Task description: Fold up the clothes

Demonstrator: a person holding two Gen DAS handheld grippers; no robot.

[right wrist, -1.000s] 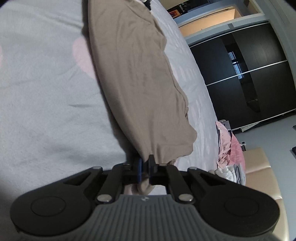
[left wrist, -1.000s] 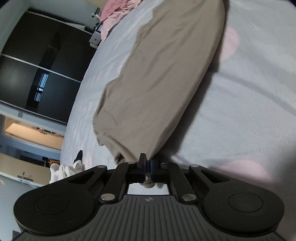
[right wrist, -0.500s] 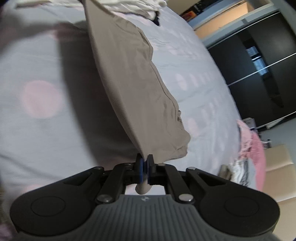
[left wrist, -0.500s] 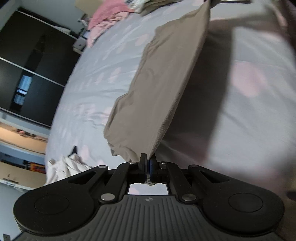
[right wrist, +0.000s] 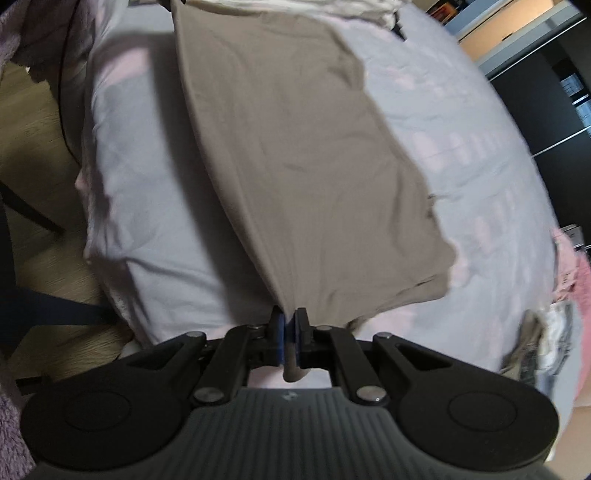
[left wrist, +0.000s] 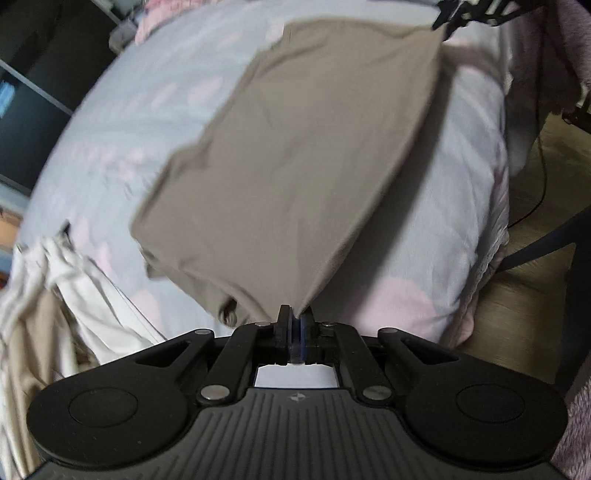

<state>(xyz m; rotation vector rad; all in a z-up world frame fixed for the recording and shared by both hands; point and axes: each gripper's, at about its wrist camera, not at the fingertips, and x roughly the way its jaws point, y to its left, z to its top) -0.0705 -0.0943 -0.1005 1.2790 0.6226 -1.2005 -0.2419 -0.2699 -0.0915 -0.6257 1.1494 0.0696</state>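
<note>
A: Where is the garment?
B: The taupe shirt (left wrist: 295,155) hangs stretched above the grey bedspread (left wrist: 461,206), one corner pinched in the left gripper (left wrist: 296,314), another clamped in the right gripper (right wrist: 290,319).
A: Around it?
B: White clothes (left wrist: 85,280) lie left; pink clothes (right wrist: 576,273) sit far right.

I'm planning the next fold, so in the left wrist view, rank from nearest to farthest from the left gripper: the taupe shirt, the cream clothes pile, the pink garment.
1. Taupe shirt, clamped in the left gripper.
2. Cream clothes pile, lower left.
3. Pink garment, far top left.
</note>
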